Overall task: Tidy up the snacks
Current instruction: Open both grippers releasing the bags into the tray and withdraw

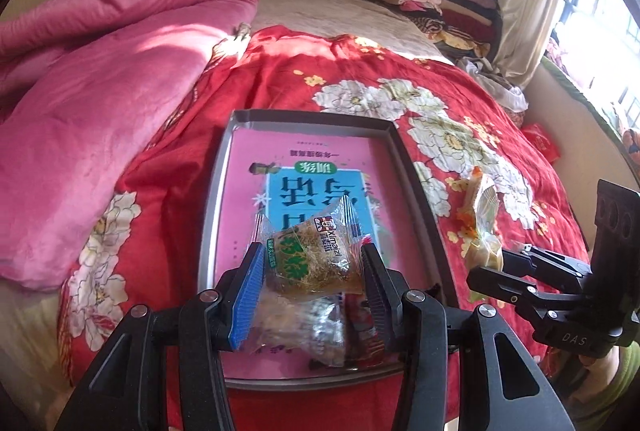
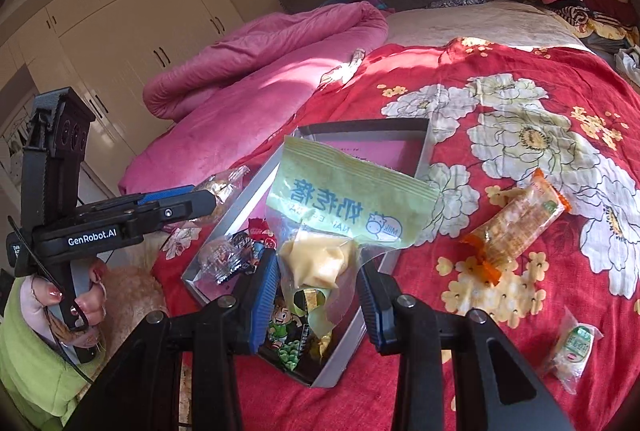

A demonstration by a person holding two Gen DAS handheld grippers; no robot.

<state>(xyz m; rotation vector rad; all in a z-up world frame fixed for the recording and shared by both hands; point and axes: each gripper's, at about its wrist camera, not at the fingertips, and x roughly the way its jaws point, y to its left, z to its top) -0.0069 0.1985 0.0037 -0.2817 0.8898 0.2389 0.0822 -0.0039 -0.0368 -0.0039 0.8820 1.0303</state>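
Clearly both packets are light, crinkly and slippery: the left gripper (image 1: 314,263) pinches a brown snack packet (image 1: 316,255) by its sides above the tray's (image 1: 208,231) near end, while the right gripper (image 2: 320,283) pinches a soft yellow-green pouch (image 2: 344,207) low on its clear film over the near corner

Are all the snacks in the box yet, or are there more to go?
Not yet. A few packets already lie in the grey tray. The left gripper holds a brown snack packet over it, and the right gripper holds a yellow milk-candy bag. Still on the red quilt: an orange wrapped snack and a small green-label packet.
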